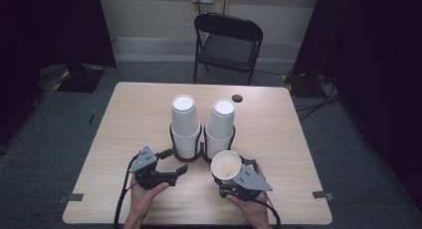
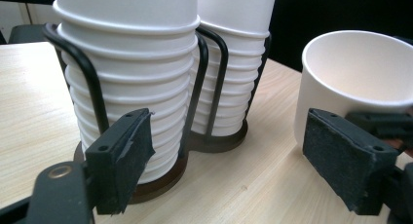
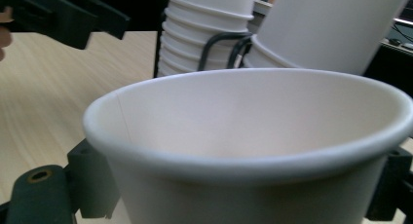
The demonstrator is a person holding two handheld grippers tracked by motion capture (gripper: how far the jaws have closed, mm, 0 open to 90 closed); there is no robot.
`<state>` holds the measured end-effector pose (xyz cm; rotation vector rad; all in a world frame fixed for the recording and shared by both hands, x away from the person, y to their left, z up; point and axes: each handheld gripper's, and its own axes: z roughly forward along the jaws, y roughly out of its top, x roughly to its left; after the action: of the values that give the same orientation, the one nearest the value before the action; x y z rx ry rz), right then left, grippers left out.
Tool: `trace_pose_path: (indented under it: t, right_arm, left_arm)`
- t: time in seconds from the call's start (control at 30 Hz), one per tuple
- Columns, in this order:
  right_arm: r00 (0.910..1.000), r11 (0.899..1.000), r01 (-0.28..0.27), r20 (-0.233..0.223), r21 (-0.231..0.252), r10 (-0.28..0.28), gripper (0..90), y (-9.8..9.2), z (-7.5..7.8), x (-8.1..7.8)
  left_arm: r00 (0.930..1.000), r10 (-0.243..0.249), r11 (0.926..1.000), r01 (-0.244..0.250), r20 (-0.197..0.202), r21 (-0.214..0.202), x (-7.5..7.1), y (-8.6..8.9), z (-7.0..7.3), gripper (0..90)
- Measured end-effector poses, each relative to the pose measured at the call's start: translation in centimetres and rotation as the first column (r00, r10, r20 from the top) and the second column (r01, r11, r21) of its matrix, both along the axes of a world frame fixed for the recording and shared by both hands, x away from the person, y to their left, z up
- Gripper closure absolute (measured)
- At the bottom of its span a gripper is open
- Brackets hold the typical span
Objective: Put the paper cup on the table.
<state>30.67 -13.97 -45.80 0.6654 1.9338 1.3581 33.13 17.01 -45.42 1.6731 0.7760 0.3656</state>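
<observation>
Both forearms enter from the near edge, each hand gripping a tool low over the tabletop. Left hand [image 1: 144, 194] holds the left gripper [image 1: 175, 172], angled toward the right, jaws spread wide apart with nothing between them. Right hand [image 1: 247, 205] holds the right gripper [image 1: 230, 175], jaws closed against a paper cup [image 1: 226, 166], mouth tilted up.

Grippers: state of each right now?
Left gripper: open, empty, beside the cup holder.
Right gripper: shut on a single paper cup, mouth up.
</observation>
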Motion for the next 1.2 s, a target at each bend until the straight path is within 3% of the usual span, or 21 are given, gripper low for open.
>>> trace_pose_path:
  t: [0.17, 0.33, 0.63, 0.83, 1.0, 1.1, 1.2]
  right_arm:
    - [0.9993, 0.999, 0.031, -0.022, 0.034, -0.030, 11.9, -1.2, 0.0, 0.6]
    - [0.9978, 0.996, 0.061, -0.032, 0.066, -0.059, 11.9, -2.3, 0.0, 1.3]
    - [0.9937, 0.986, 0.110, -0.033, 0.129, -0.107, 11.8, -4.0, 1.2, 2.3]
    - [0.9911, 0.978, 0.133, -0.032, 0.158, -0.130, 11.8, -5.1, 1.6, 3.6]
    - [0.9868, 0.971, 0.162, -0.039, 0.177, -0.157, 11.8, -6.0, 1.9, 4.7]
    - [0.9843, 0.962, 0.172, -0.075, 0.212, -0.159, 11.8, -6.6, 2.0, 5.9]
    - [0.9834, 0.958, 0.178, -0.072, 0.225, -0.166, 11.8, -6.7, 2.5, 6.7]
  left_arm:
    - [0.9994, 0.035, 0.9992, -0.035, 0.001, 0.020, -0.1, 0.5, -1.1, 17.4]
    - [0.9955, 0.094, 0.9956, -0.094, 0.014, -0.006, -0.7, 1.2, -2.3, 15.3]
    - [0.9825, 0.172, 0.9847, -0.173, 0.072, 0.016, -1.2, 1.5, -3.3, 15.3]
    - [0.9719, 0.226, 0.9736, -0.228, 0.065, 0.017, -1.8, 1.7, -3.6, 15.3]
    - [0.9687, 0.242, 0.9702, -0.242, 0.057, 0.002, -1.8, 2.1, -4.2, 15.3]
    - [0.9722, 0.228, 0.9734, -0.229, 0.054, 0.012, -1.8, 2.1, -4.2, 15.5]
    - [0.9655, 0.250, 0.9670, -0.253, 0.073, 0.033, -2.0, 2.1, -4.2, 15.6]
